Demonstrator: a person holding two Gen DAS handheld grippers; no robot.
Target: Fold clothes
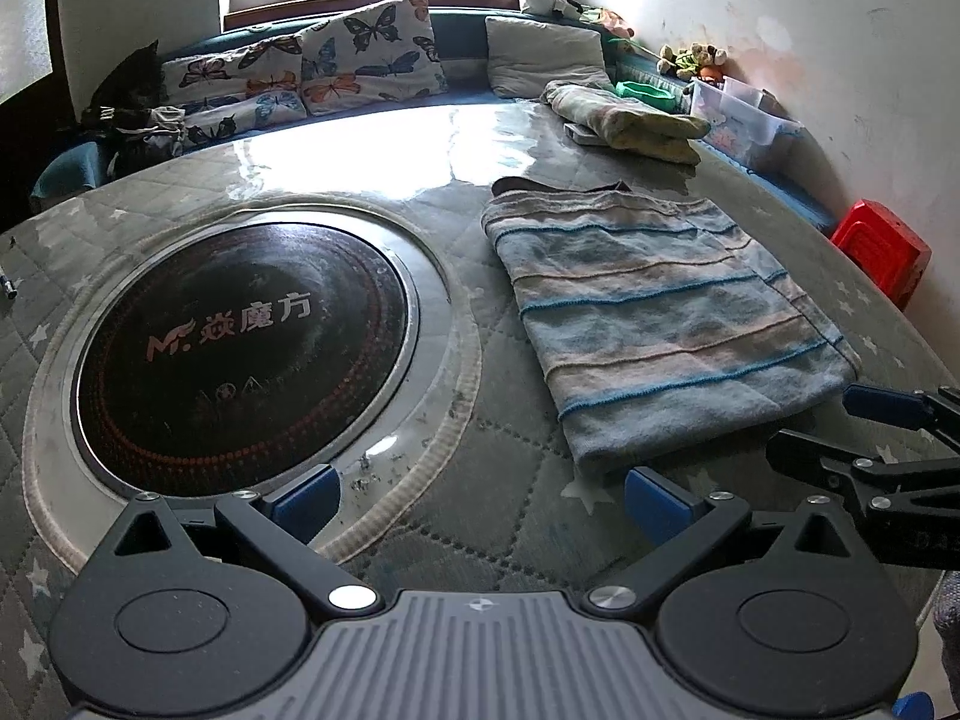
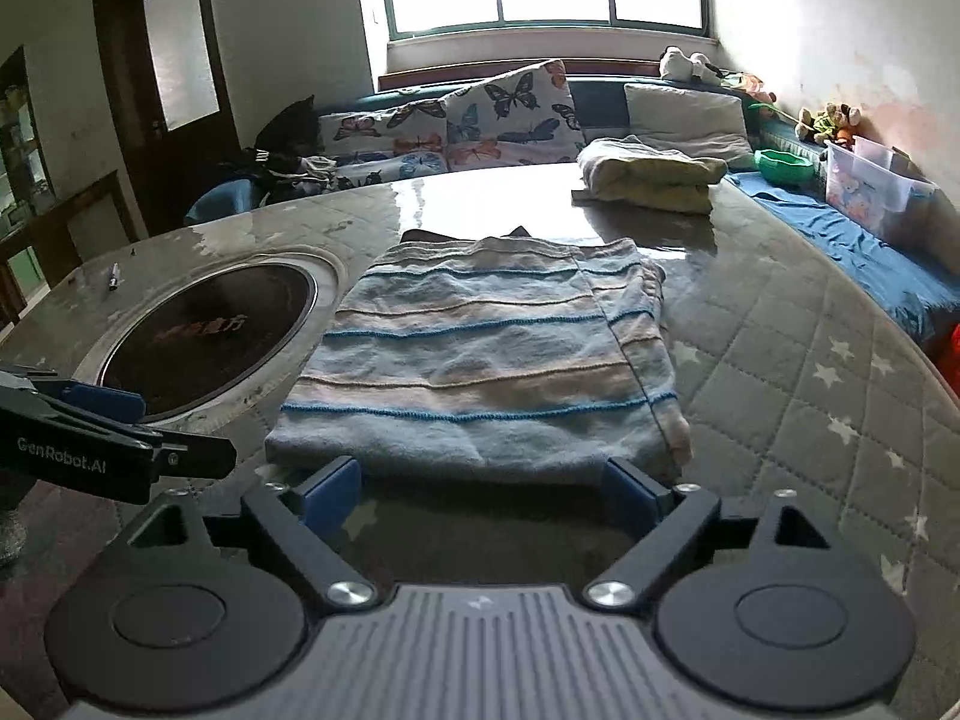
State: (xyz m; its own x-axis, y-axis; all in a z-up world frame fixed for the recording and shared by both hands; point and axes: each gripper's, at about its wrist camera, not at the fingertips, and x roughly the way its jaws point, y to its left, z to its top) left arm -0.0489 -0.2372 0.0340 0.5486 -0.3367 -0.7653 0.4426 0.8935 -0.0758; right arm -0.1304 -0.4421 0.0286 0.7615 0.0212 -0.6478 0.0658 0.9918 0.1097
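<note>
The folded sweater is showing pale blue and cream bands with thin bright blue lines. The tabletop is wearing a grey quilted cover with white stars. The round cooktop is looking black with red dots. The pillows are showing blue and orange butterflies. The tongs are wearing blue pads.

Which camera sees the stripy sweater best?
The right wrist view. The sweater lies folded straight ahead of the open right gripper, filling the middle, with its stripes and folded side edge clear. The left wrist view shows it too, but off to the right and at a slant, with the right gripper's fingers beside its near corner.
</note>
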